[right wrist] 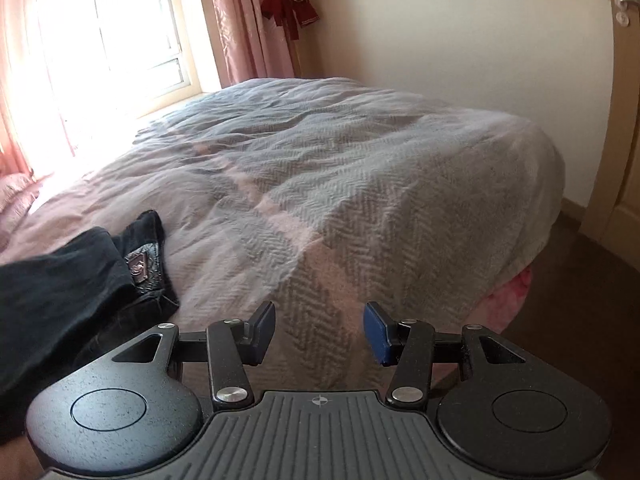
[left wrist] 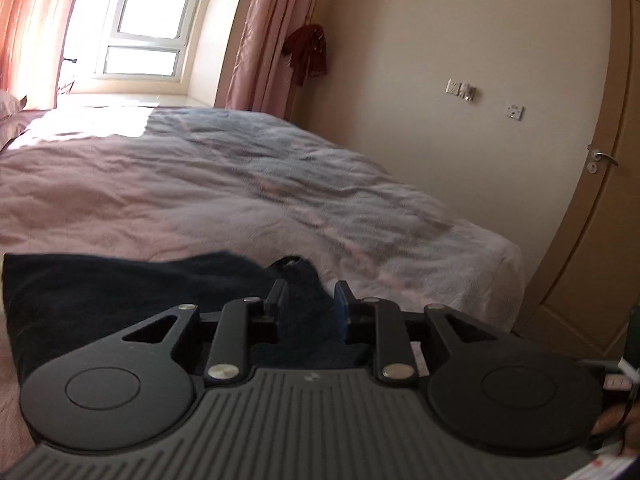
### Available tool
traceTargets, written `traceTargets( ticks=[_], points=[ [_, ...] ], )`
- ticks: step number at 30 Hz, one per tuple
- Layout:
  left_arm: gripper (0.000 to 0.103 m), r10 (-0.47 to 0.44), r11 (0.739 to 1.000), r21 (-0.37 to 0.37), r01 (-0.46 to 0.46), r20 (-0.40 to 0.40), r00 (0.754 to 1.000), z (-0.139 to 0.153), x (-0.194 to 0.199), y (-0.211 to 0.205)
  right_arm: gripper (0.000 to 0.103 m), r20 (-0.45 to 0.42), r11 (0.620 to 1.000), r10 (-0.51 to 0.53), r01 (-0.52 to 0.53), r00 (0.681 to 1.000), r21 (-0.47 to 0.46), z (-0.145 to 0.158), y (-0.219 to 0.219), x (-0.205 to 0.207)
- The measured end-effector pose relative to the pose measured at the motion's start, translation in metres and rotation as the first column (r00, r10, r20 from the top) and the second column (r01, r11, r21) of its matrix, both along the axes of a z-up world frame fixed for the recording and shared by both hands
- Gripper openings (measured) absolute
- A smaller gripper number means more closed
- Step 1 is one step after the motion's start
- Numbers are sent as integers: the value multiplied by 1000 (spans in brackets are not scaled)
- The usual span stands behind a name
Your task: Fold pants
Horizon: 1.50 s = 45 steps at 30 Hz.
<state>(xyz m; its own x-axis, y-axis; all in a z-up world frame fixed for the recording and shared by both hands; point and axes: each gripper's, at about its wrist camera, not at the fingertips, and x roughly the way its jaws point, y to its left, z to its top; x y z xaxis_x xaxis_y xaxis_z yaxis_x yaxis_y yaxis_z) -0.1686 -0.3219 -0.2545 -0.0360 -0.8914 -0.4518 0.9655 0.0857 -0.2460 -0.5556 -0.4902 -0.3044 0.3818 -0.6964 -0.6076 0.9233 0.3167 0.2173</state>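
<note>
Your left gripper [left wrist: 310,294] is low over the bed [left wrist: 240,184], and its two fingers [left wrist: 278,294] stand a little apart. Between them lies a raised fold of the dark pants [left wrist: 120,292]; if the pads press the cloth, you cannot tell. The pants spread from the fingers to the left of the gripper, flat on the pink and grey cover. Far ahead and to the left is a bright window [left wrist: 144,28] with pink curtains [left wrist: 260,36]. To the right of the gripper stands a door [left wrist: 592,200].
</note>
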Motion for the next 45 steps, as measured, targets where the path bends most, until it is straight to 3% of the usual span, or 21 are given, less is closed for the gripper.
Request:
traceTargets(
  ticks=[2,4,6,11,14,17,19,22,23,27,28,30,33,35,37,39,41,45],
  points=[
    [22,61,997,47,-60,-21,998,-10,42,14,46,164,996,44,-55,985,63,-4,-12,0],
    [22,129,989,80,-128,-4,992,-16,77,32,46,362,981,97,-150,927,123,-6,-27,5],
    [22,194,975,108,-192,-5,981,-21,106,47,46,465,959,175,-257,868,120,-2,-41,22],
    [22,342,931,159,-330,-58,938,-31,151,87,46,433,861,423,-502,796,82,14,-85,100],
    [22,383,917,174,-359,-137,913,-41,171,91,46,439,793,477,-588,762,159,-1,-109,138],
    [22,404,909,192,-371,-177,898,-50,183,90,45,456,757,472,-612,754,228,-20,-122,157],
    [22,389,914,199,-352,-191,901,-54,184,85,27,497,726,467,-638,732,257,-26,-128,162],
    [22,363,923,203,-326,-180,914,-59,182,78,16,414,731,510,-634,754,253,-20,-120,175],
    [22,359,925,202,-323,-179,916,-60,181,76,1,389,748,505,-616,770,247,-17,-119,177],
    [22,336,933,199,-299,-186,923,-60,182,69,0,447,815,467,-568,763,117,21,-90,147],
    [22,328,934,206,-292,-172,929,-58,182,65,0,432,839,455,-538,779,85,32,-81,138],
    [22,305,936,221,-273,-127,944,-58,178,55,0,361,892,399,-448,843,59,45,-66,124],
    [22,265,936,258,-241,-64,962,-65,171,35,1,287,912,317,-374,904,170,19,-73,126],
    [23,261,927,288,-239,-38,965,-72,169,27,3,279,910,276,-344,920,232,-11,-89,131],
    [23,260,929,286,-236,-49,964,-72,170,29,7,335,897,272,-363,902,250,-17,-97,123],
    [23,256,935,272,-229,-70,964,-67,175,34,29,393,906,261,-364,882,216,-6,-102,116],
    [23,265,937,259,-236,-86,960,-62,182,35,42,427,919,270,-364,863,153,6,-108,116],
    [23,297,939,219,-267,-114,948,-53,197,29,42,392,899,345,-420,853,121,16,-128,148]
  ],
)
